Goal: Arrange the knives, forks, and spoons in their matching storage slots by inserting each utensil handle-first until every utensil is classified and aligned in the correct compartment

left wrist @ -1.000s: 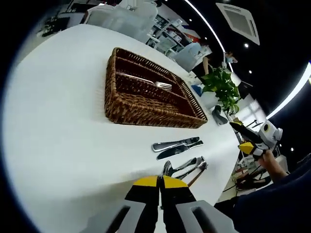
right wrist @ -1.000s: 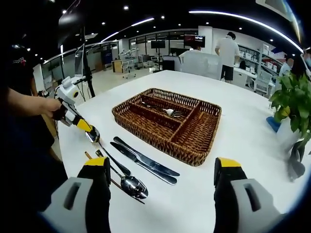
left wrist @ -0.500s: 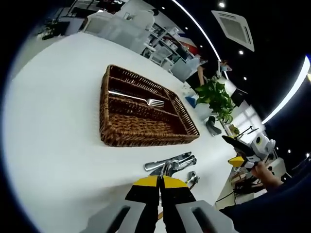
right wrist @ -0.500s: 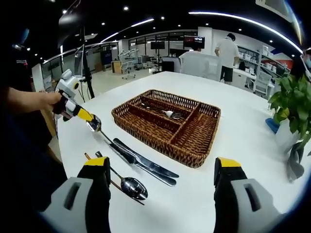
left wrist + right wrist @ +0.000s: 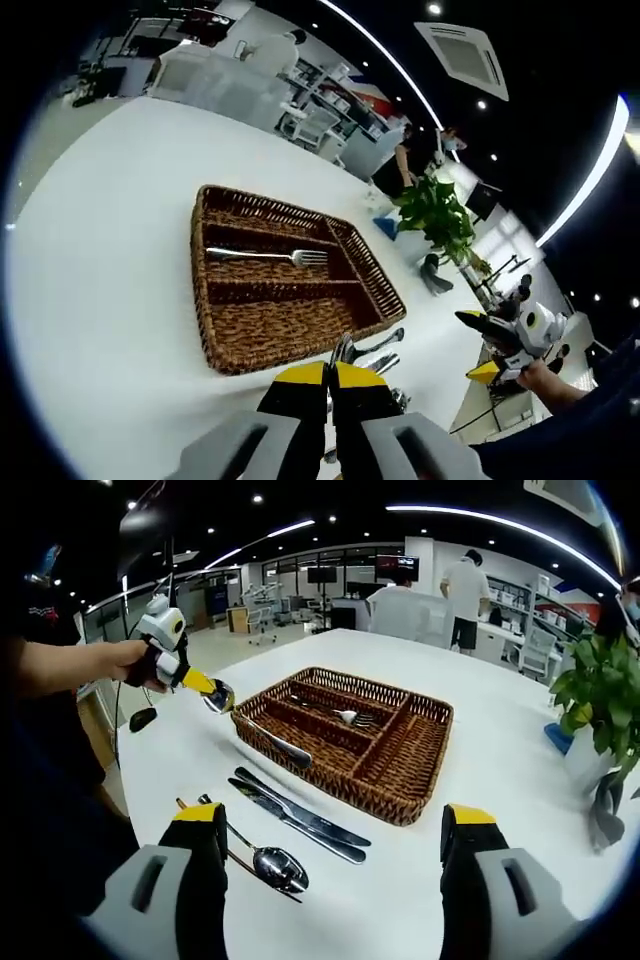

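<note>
The spoon [image 5: 262, 734] hung from my left gripper [image 5: 213, 692], pinched at the bowl end, its long handle slanting down and away over the near-left corner of the wicker cutlery tray [image 5: 405, 798] — handle leading, as the task wants. Whether the handle tip touched the rim or hovered above it, I could not tell. In the left gripper view my jaws were pressed together, with the tray [image 5: 222, 355] lying straight ahead past them and a fork [image 5: 268, 256] already resting in one of its long slots. So the left was the nearer hand; I judged the coming move to be a matter of turning the handle parallel to the dividers, then sliding it in.

My right gripper [image 5: 330, 845] was spread wide, holding nothing, above the white table [image 5: 500, 730]. Beneath it lay two knives [image 5: 300, 814] side by side and another spoon [image 5: 262, 857], just short of the tray.
</note>
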{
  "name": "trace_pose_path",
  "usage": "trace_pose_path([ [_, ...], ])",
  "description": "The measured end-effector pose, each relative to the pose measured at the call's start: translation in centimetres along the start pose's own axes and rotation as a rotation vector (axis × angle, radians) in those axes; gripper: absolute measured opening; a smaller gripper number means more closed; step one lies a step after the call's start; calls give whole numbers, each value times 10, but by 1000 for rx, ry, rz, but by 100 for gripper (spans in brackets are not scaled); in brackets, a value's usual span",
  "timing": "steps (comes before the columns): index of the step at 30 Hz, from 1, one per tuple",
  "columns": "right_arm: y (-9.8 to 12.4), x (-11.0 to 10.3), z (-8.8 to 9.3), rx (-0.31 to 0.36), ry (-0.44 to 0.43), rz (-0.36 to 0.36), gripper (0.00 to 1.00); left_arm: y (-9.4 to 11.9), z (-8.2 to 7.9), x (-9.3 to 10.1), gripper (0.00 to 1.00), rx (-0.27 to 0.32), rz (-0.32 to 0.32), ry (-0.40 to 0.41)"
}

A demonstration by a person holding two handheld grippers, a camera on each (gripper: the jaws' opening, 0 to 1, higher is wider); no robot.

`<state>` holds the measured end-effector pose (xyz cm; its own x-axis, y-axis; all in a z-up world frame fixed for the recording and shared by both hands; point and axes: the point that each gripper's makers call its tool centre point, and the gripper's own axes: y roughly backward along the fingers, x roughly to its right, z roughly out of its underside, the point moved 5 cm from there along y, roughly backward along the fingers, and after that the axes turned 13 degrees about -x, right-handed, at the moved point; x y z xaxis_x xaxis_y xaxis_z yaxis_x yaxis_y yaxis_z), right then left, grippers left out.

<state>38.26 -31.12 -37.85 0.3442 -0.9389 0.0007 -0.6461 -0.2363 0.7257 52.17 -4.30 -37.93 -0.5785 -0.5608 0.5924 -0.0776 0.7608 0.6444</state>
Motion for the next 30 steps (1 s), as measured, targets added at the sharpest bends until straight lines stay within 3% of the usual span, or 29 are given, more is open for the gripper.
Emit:
trace_pose_path([
  [17,1,1,-1,4,-10,7,90,-18,-65,-2,0,19,-7,-29],
  [30,-3,4,-10,13,-22,8,90,-30,-104,-21,0,21,-12,-4],
])
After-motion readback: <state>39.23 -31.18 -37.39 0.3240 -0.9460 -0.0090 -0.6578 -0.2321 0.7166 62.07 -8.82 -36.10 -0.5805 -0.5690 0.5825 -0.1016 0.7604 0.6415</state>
